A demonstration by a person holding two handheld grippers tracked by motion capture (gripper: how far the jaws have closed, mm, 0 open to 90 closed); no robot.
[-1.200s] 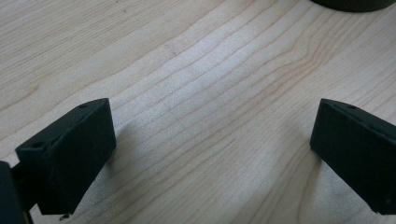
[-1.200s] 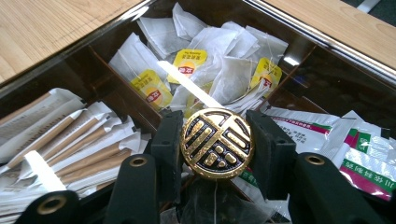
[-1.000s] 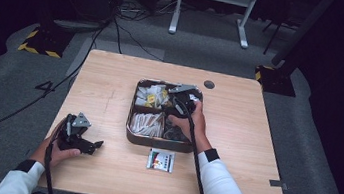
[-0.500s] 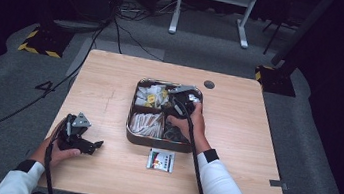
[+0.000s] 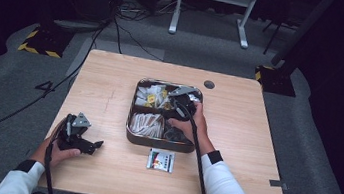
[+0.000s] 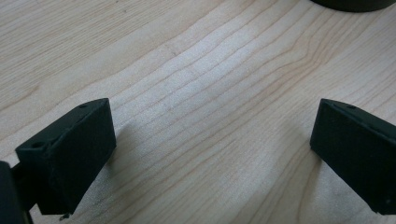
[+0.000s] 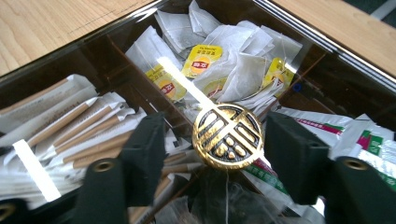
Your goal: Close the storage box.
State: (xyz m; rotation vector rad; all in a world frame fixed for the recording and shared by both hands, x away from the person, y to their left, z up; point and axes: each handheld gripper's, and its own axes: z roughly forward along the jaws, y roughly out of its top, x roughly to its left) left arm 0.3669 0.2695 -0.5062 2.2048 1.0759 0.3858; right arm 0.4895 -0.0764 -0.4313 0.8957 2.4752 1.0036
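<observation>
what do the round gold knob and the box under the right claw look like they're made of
The round knob looks like polished metal with a brass or gold finish: it glints, and its raised pattern stands over dark recesses. The box seems to be dark metal or lacquered wood: its rim reflects light in the right gripper view, but the look leaves it open. The reflections suggest a clear lid under the knob.

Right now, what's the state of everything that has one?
Left gripper: open, empty, over the bare table.
Right gripper: jaws just opened, either side of the gold knob, pads off it.
Glass lid: down on the box.
Packet: flat on the table, outside the box.
</observation>
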